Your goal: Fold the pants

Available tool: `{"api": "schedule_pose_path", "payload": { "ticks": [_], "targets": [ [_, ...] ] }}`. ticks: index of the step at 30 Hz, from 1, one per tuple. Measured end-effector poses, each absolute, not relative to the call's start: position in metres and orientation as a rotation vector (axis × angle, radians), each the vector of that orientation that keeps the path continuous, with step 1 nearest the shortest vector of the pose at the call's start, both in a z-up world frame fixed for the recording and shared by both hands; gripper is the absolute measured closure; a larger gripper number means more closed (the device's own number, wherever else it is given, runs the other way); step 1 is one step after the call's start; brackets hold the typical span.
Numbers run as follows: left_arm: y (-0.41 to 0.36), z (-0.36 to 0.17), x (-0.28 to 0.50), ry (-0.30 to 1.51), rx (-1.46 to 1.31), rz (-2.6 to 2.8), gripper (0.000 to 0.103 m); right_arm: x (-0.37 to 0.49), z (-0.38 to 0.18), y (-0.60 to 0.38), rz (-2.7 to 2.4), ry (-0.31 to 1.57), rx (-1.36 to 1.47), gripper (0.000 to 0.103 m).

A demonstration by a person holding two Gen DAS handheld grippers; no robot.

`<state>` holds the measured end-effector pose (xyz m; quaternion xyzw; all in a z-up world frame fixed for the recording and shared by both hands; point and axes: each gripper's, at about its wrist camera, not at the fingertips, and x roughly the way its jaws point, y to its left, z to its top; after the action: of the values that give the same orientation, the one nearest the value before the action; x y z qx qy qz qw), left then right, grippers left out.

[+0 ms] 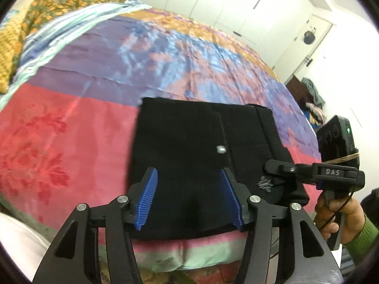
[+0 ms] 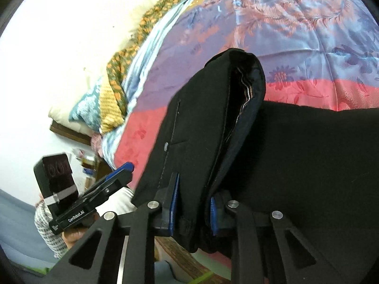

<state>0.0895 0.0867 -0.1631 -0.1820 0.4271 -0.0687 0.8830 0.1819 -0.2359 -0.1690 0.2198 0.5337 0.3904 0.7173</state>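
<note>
The black pants (image 1: 189, 151) are laid folded on the bedspread (image 1: 71, 130), near the bed's front edge, with the metal button (image 1: 221, 149) facing up. The left gripper (image 1: 189, 196) is held spread wide above the near edge of the pants, with nothing between its blue pads (image 1: 148, 201), probably freed to steady or smooth the stack. The right gripper (image 2: 193, 209) is clamped on a thick layered edge of the pants beside the button, apparently so the last fold can be lifted over.
</note>
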Motion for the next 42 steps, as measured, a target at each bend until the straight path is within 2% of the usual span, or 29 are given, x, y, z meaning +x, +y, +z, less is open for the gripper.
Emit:
{"api": "schedule_pose_path", "payload": {
  "ticks": [11,20,29,36,38,39,41,42],
  "targets": [
    [0.133,-0.159,0.070,0.881,-0.491,-0.034,0.045,0.179,-0.143,-0.276,0.900,1.110,0.680,0.082],
    [0.133,-0.156,0.067,0.884,-0.493,-0.033,0.045,0.181,-0.122,-0.360,0.811,1.026,0.757,0.083],
    [0.090,-0.157,0.080,0.925,-0.390,-0.109,0.045,0.160,-0.163,-0.432,0.675,1.069,0.860,0.083],
    [0.050,-0.169,0.096,1.007,-0.273,-0.165,0.045,0.151,-0.215,-0.439,0.527,1.134,0.724,0.083],
    [0.039,-0.167,0.099,1.009,-0.242,-0.179,0.045,0.153,-0.206,-0.435,0.526,1.127,0.643,0.078],
    [0.034,-0.165,0.101,1.003,-0.230,-0.185,0.045,0.154,-0.201,-0.434,0.511,1.130,0.602,0.069],
    [0.026,-0.162,0.104,0.992,-0.214,-0.192,0.044,0.152,-0.181,-0.434,0.443,1.106,0.475,0.057],
    [0.021,-0.159,0.106,0.985,-0.207,-0.195,0.042,0.150,-0.169,-0.434,0.417,1.074,0.413,0.057]
  ]
}}
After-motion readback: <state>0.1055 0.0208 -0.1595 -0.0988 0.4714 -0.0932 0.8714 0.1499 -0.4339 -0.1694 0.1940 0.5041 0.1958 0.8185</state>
